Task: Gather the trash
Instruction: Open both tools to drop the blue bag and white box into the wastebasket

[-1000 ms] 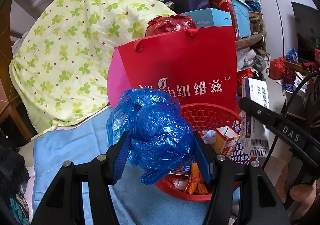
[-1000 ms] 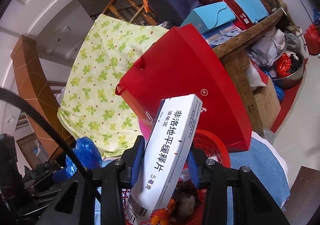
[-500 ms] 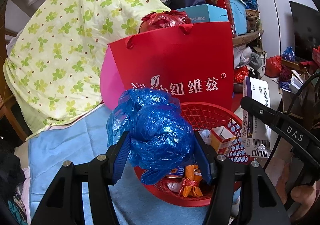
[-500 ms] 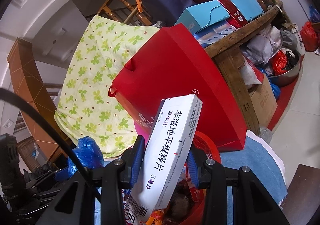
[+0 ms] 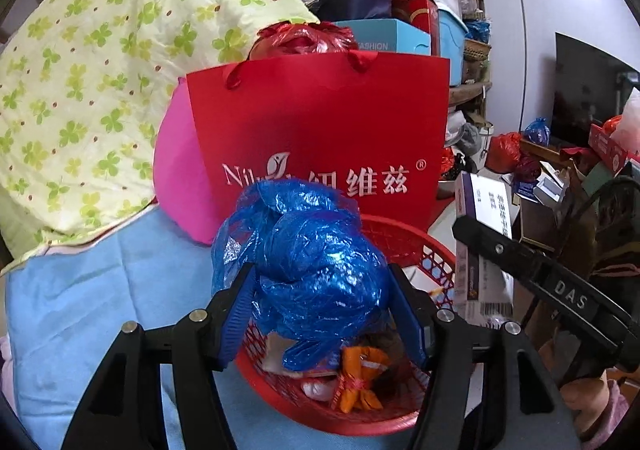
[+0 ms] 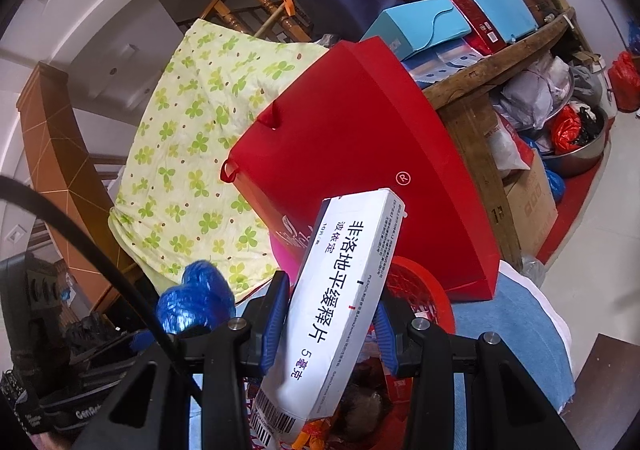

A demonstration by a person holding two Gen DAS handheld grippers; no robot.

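A crumpled blue plastic bag [image 5: 312, 262] hangs between the blue pads of my left gripper [image 5: 320, 290], right over the red mesh basket [image 5: 404, 238]. The jaws are opening, and the pads still touch the bag's sides. Wrappers and an orange packet [image 5: 360, 374] lie in the basket. My right gripper [image 6: 332, 302] is shut on a white medicine box [image 6: 340, 290] with a barcode, tilted above the basket's [image 6: 424, 290] right rim. The same box [image 5: 484, 250] shows at the right of the left wrist view. The blue bag [image 6: 196, 302] sits at the left of the right wrist view.
A red paper shopping bag [image 5: 320, 129] stands just behind the basket, with a pink cushion [image 5: 180, 177] and a clover-print quilt [image 5: 100, 69] to its left. The basket rests on a light blue cloth [image 5: 100, 290]. A cluttered wooden shelf [image 6: 480, 73] is behind.
My left gripper has moved forward and tipped down, so the blue bag now hangs over the basket's middle. The right gripper and its box have stayed put.
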